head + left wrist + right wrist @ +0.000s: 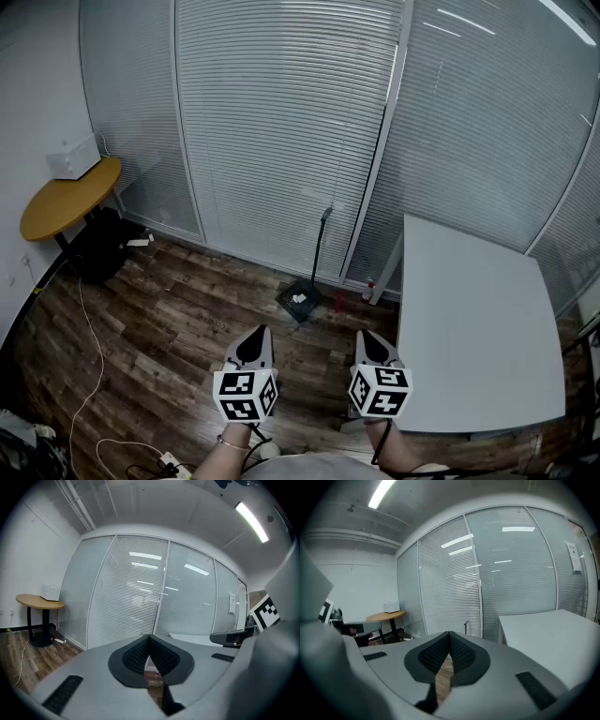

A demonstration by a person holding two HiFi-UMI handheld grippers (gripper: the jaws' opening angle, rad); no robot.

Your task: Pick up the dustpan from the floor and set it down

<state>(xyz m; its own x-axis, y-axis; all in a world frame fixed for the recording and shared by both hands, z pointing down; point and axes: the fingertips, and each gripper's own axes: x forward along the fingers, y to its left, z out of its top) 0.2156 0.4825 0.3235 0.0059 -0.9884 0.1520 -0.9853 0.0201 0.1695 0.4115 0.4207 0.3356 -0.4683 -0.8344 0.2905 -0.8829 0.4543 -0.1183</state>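
Dark wood flooring (187,309) runs from my feet to glass walls (281,122) covered by closed white blinds, which shut off the far side and bend round to the right. Open floor lies straight ahead between me and the glass. The left is hemmed in by a plain white wall and the right by a table edge.

I count two tables. One is a round wooden table (66,202) at the far left, carrying a single white box (75,157), with a black bag (98,246) on the floor beneath it. The other is a pale rectangular table (478,328) close on my right, its near corner just beside my right gripper (372,339). Thin white cables (84,375) trail over the floor on the near left.

One dustpan (300,300) sits on the floor near the foot of the far glass wall, just left of a frame post. It is dark, with a flat pan lying on the boards, a thin handle standing upright from it, and a small white scrap in the pan. A small red thing (338,302) lies just to its right. The dustpan is well apart from both grippers, ahead of the gap between them.

I hold two grippers side by side, each pointing slightly down. My left gripper (256,337) is clenched, pads pressed together with nothing between them. My right gripper is clenched the same way, also empty.
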